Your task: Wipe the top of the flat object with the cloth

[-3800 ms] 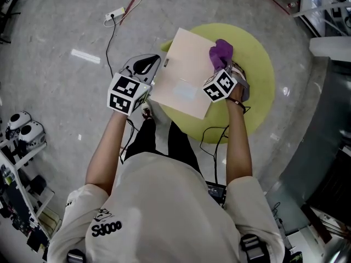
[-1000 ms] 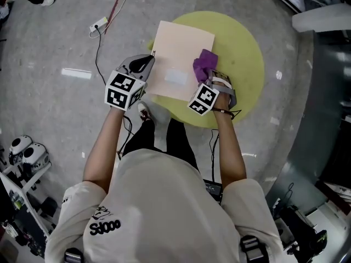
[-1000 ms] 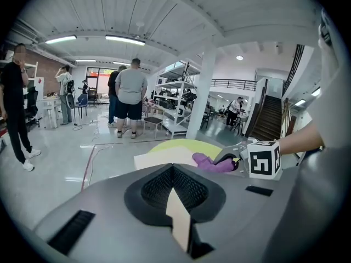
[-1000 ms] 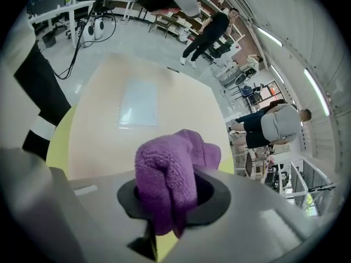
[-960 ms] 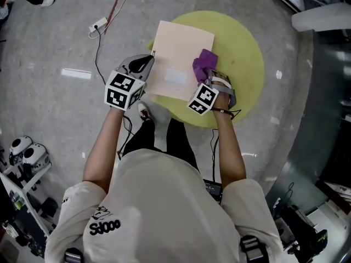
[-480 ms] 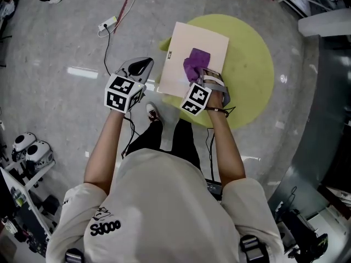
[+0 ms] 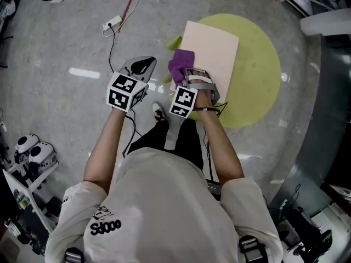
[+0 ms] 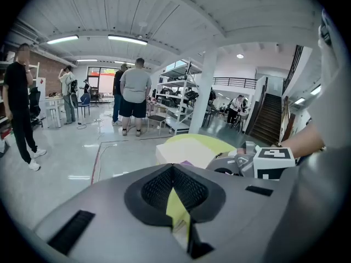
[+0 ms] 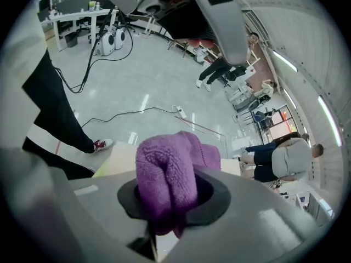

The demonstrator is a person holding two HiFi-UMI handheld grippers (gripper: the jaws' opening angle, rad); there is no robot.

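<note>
— Right gripper (image 7: pixel 185 80) clenched on the cloth (image 7: pixel 180 64), at the board's (image 7: pixel 216 43) near-left edge; left gripper (image 7: pixel 141 66) closed, empty (beside the desk (image 7: pixel 258 64)).
— Wiping looks under way; can't judge what's left.

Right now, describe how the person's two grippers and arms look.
Both the left gripper and the right gripper have smooth grey shells with black insets. Each carries a white cube printed with black square markers. A thin black cable loops beside the right one. The person wears a short-sleeved off-white shirt.
</note>
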